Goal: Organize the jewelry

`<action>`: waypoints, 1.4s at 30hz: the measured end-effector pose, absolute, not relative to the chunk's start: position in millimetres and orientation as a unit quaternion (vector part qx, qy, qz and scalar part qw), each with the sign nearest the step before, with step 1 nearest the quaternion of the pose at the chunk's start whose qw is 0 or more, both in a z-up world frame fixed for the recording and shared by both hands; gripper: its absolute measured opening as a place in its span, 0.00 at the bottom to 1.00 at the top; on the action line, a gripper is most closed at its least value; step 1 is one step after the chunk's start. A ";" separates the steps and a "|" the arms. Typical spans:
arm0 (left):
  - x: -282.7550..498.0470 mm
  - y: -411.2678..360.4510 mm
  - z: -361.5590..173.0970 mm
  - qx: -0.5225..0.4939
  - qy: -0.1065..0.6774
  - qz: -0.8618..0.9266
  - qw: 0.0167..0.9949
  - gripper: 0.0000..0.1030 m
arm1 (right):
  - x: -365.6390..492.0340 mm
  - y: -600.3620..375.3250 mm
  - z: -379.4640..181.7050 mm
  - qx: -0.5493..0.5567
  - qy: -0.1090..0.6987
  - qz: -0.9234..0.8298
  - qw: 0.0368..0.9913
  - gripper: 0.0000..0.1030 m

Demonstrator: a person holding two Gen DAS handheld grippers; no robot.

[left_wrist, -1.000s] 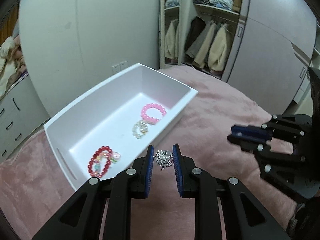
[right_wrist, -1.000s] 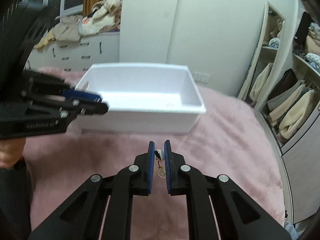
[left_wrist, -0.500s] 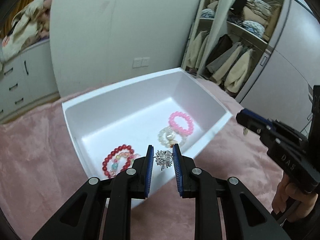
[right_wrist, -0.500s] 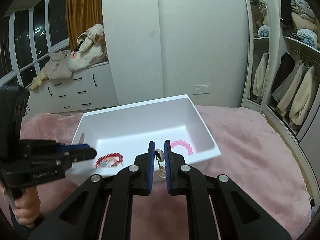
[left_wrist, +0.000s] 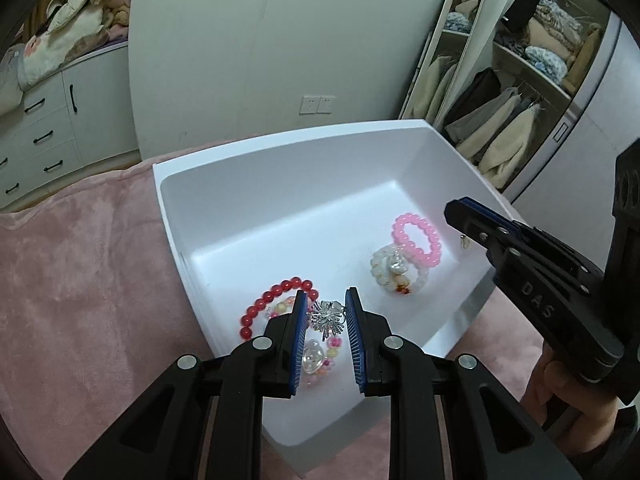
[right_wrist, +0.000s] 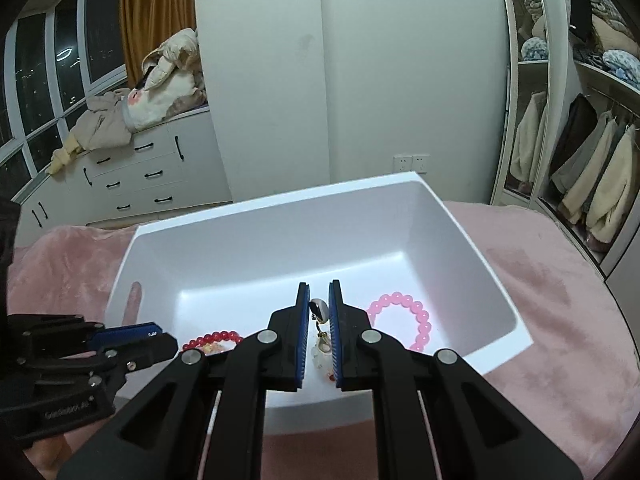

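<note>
A white bin sits on a pink blanket. In it lie a red bead bracelet, a pink bead bracelet and a pale bead bracelet. My left gripper is shut on a spiky silver brooch above the bin's near left part. My right gripper is shut on a small drop earring above the bin's near middle. The right gripper also shows in the left wrist view, the left gripper in the right wrist view.
The pink blanket surrounds the bin. White drawers with piled clothes stand at the back left. An open wardrobe with hanging coats stands at the right. A white wall is behind the bin.
Both grippers have moved forward from over the blanket to above the bin's inside, each still holding its piece. The bin now fills more of both views.
</note>
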State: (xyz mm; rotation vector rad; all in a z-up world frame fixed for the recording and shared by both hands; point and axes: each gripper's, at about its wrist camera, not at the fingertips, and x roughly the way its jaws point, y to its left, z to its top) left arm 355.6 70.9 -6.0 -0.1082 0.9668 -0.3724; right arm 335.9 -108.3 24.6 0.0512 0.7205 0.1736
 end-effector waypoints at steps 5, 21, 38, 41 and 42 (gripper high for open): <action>349.6 67.5 -1.4 -0.040 0.452 -0.170 0.875 0.37 | 337.0 -107.3 13.1 0.025 0.351 0.074 0.933 0.66; 292.9 78.1 63.7 -0.017 0.361 -0.159 0.919 0.90 | 275.1 -114.6 42.6 -0.017 0.299 0.068 0.952 0.95; 231.6 65.3 77.8 -0.003 0.376 -0.114 0.920 0.90 | 139.8 -130.2 86.5 -0.048 0.282 0.075 0.955 0.95; 208.6 59.5 80.3 0.014 0.368 -0.098 0.925 0.90 | 117.1 -137.1 97.3 -0.054 0.275 0.069 0.957 0.95; 200.2 58.3 80.6 0.014 0.366 -0.089 0.926 0.90 | 112.0 -139.1 99.4 -0.056 0.273 0.065 0.958 0.95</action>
